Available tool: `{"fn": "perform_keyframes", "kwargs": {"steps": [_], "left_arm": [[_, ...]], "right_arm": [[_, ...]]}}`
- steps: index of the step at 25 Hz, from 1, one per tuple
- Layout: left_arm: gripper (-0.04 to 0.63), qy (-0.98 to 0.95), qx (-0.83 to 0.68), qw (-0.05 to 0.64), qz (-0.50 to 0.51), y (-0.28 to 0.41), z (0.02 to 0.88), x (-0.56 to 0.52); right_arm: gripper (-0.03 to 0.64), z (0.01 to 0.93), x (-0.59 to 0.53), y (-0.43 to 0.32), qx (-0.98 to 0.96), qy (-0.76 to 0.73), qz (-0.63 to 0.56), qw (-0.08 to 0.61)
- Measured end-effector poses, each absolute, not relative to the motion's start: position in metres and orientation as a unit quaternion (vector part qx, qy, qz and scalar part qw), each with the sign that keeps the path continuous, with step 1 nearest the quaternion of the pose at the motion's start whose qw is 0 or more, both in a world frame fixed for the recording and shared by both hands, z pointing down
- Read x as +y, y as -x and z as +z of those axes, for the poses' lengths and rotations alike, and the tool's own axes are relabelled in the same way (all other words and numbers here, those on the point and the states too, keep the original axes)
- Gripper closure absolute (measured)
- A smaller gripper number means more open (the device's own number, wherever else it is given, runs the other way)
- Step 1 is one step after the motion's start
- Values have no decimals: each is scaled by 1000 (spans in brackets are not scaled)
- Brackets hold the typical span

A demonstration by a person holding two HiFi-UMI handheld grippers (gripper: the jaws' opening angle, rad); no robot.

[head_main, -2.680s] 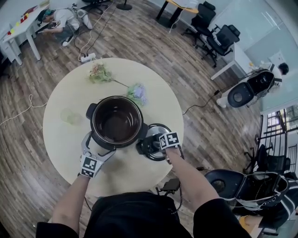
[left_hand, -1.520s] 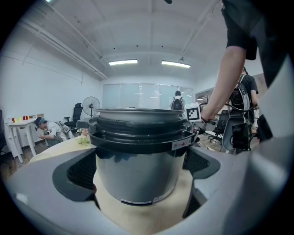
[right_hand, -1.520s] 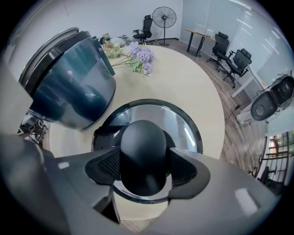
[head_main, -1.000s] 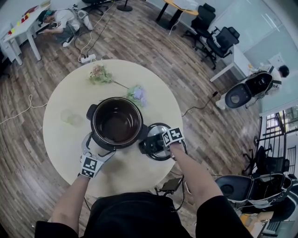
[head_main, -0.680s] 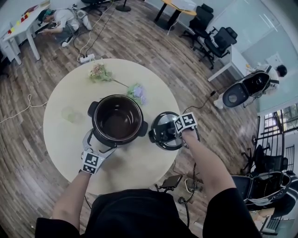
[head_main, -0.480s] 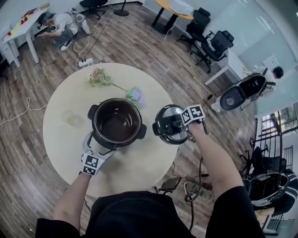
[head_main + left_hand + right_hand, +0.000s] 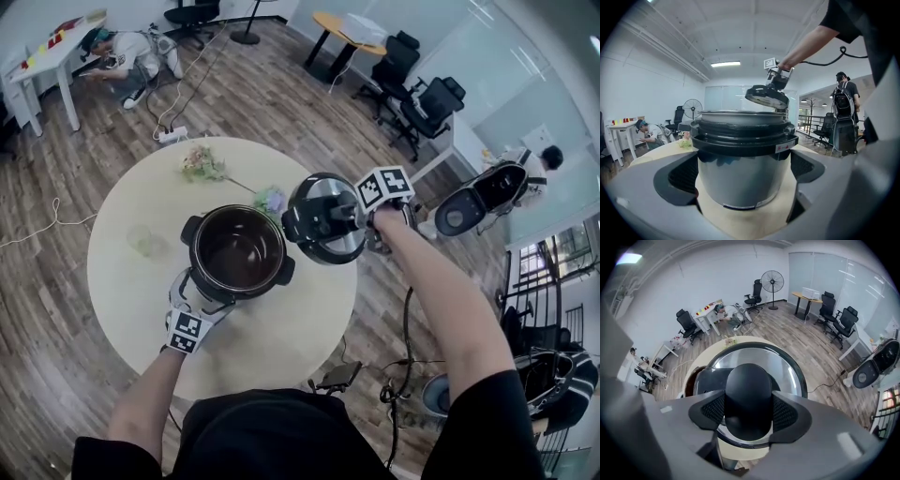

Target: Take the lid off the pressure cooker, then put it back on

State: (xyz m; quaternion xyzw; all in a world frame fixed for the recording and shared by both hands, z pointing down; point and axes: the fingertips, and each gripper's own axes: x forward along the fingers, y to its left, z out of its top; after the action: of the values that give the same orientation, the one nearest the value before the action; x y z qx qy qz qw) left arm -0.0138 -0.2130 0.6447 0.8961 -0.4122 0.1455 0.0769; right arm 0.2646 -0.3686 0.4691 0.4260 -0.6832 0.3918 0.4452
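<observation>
1 pot (image 7: 236, 253) stands open on the round table (image 7: 291, 328), and the left gripper (image 7: 199, 292) clamps its 2 jaws against the pot's lower wall on the near side. The right gripper (image 7: 362, 218) has its 2 jaws closed on the black knob (image 7: 749, 399) of the 1 lid (image 7: 323, 217), which hangs tilted in the air above and just right of the pot's rim, clear of it. 2 flower bunches lie beyond the pot: a bluish bunch (image 7: 273, 198) close behind its rim and a pink bunch (image 7: 202, 164) farther off.
</observation>
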Motion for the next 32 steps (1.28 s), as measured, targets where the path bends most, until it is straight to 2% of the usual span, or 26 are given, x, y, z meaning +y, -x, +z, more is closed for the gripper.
{"fn": "perform_keyframes", "kwargs": {"steps": [5,13,25,32], "left_arm": [[5,-896,-413,77,143,12,645,-210],[5,-896,-413,77,142,14,646,-210],[5,-897,-412,76,139,14,641,-218],[5,-898,-413,74,137,14,641,-216]], "right_arm": [[333,468,-368,-187,-706,-388,396,440],[333,495,-345,-89,-714,-332,384,482],[332,529,-332,-38,-686,-300,353,561],[331,539,-322,-29,-678,-297,362,566]]}}
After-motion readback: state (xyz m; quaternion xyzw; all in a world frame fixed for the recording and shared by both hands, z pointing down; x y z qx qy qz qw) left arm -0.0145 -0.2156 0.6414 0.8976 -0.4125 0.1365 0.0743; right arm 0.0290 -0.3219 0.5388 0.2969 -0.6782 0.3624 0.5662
